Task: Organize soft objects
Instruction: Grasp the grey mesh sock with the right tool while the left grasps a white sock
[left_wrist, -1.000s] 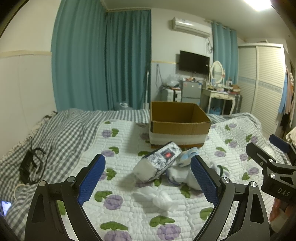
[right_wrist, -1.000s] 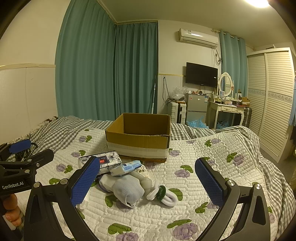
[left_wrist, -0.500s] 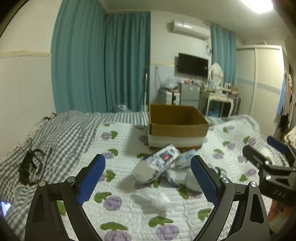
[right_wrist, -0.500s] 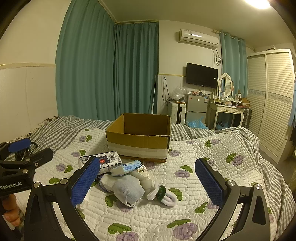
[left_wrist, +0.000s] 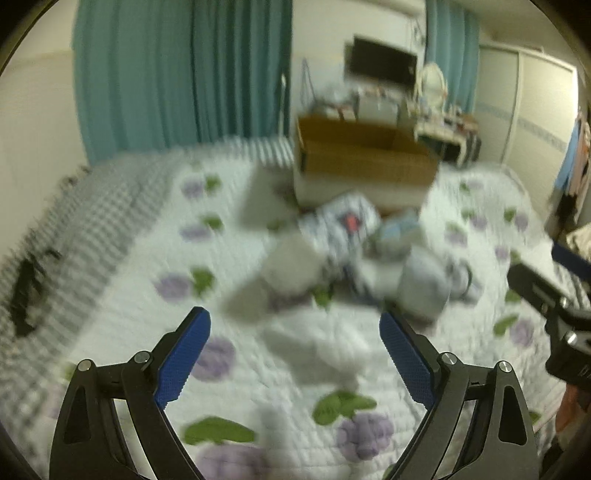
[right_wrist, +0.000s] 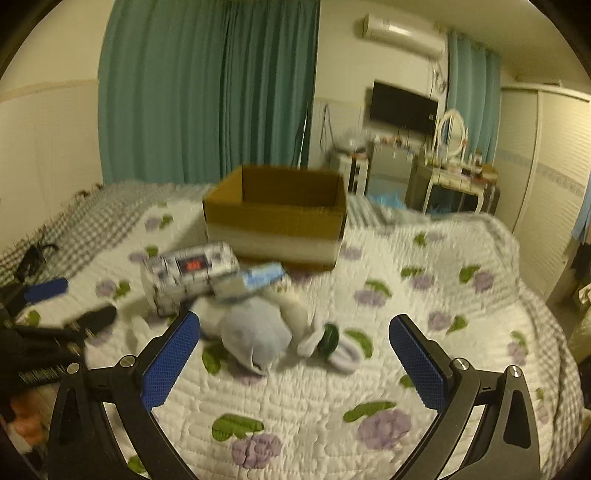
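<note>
Soft objects lie in a small heap on the bed, just in front of an open cardboard box (right_wrist: 275, 216): a printed tissue pack (right_wrist: 190, 271) with a red label whose writing is too blurred to read, a light blue packet (right_wrist: 258, 279) leaning against it, a pale blue sock (right_wrist: 255, 332), and a white roll with a dark green ring (right_wrist: 328, 341). In the left wrist view a crumpled white cloth (left_wrist: 317, 345) lies apart from the heap, nearer the camera, though motion blur smears most detail there.

Right tongs (right_wrist: 294, 341) stand wide apart and hold nothing; the sock and the ringed roll sit just beyond and between their blue pads. Left tongs (left_wrist: 294, 341) are likewise spread wide and empty, with the white cloth between and just ahead of the tips. Each tool shows at the edge of the other's view; white lettering on the left one's black body is unreadable.

Underneath is a white quilt (right_wrist: 406, 332) with purple flowers and green leaves, over a grey checked blanket (right_wrist: 92, 218). Behind stand teal curtains (right_wrist: 207, 92), a wall-mounted television (right_wrist: 404, 107), an air conditioner (right_wrist: 400, 31), a dressing table with an oval mirror (right_wrist: 450, 134) and a white wardrobe (right_wrist: 543, 173).
</note>
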